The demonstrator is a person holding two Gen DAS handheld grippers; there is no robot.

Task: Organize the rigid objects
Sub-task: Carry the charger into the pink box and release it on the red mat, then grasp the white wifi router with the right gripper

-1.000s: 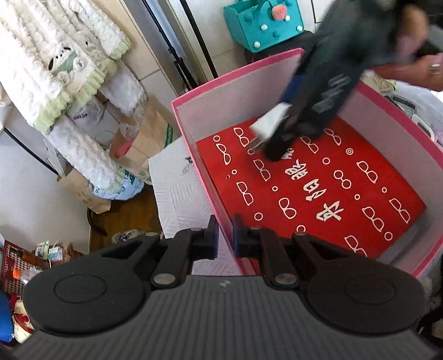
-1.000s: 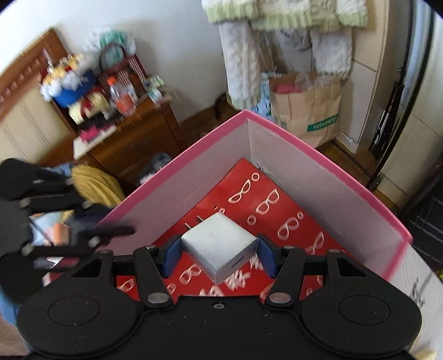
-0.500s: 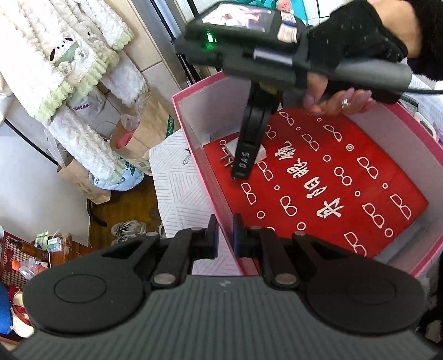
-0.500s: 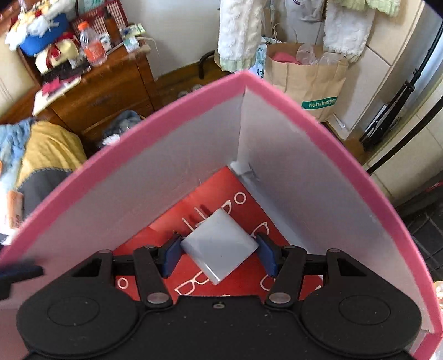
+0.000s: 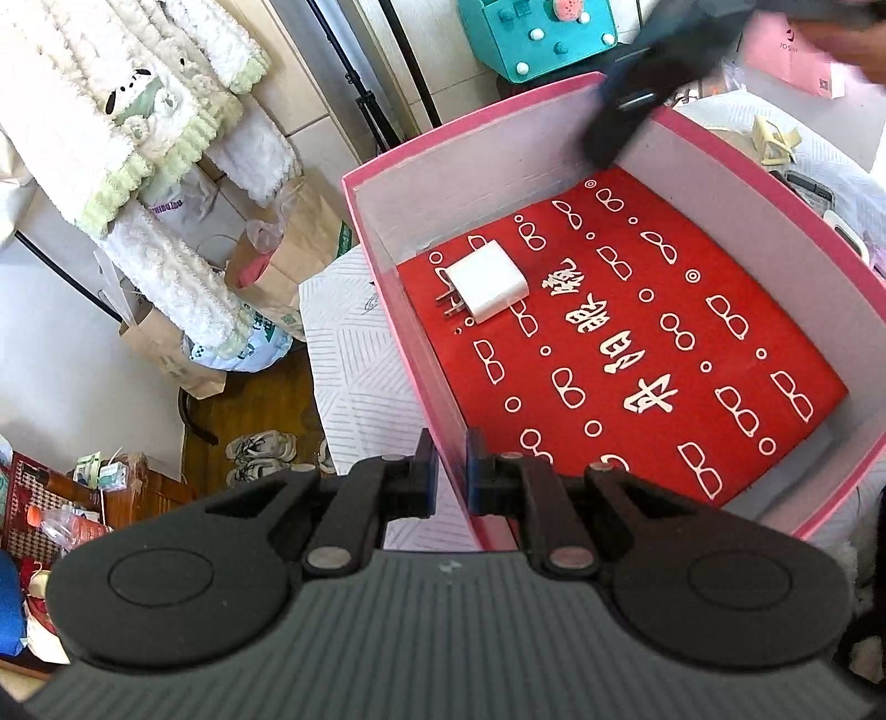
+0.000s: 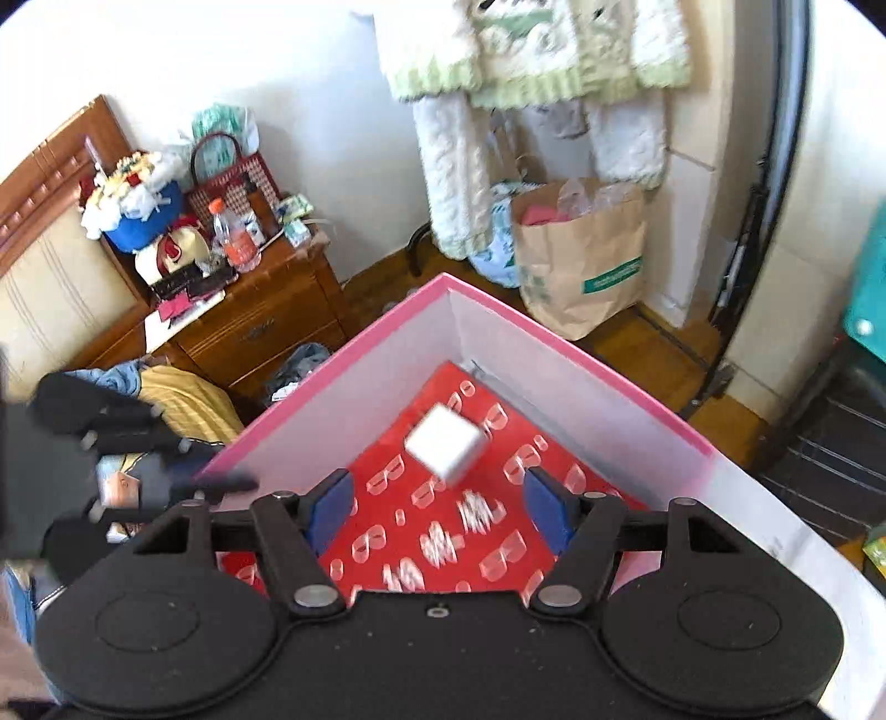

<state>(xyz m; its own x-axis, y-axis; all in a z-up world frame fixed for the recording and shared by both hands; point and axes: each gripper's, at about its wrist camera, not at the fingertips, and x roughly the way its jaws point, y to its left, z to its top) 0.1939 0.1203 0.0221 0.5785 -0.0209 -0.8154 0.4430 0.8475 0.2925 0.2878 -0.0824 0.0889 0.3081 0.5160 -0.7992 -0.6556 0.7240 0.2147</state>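
Note:
A white wall charger [image 5: 487,282] [image 6: 446,446] lies on its side on the red, glasses-patterned floor of the pink-rimmed box [image 5: 470,119] [image 6: 581,354], near a corner, prongs toward the wall. My right gripper [image 6: 440,498] hovers above and short of it; its jaws are opening and nothing is between the blue pads [image 6: 545,507]. In the left wrist view it is a dark blur [image 5: 637,105] over the box's far rim. My left gripper [image 5: 449,476] is shut on the box's near side wall.
The box rests on a white quilted surface [image 5: 354,354]. A teal bag [image 5: 531,33] stands behind it, with small items [image 5: 775,138] to its right. A paper bag [image 6: 581,255], hanging fluffy garments [image 6: 531,50] and a wooden dresser [image 6: 260,321] lie beyond.
The right gripper carried the charger down into the box corner, let it go and drew back upward with wider jaws. The left gripper kept its grip on the box wall.

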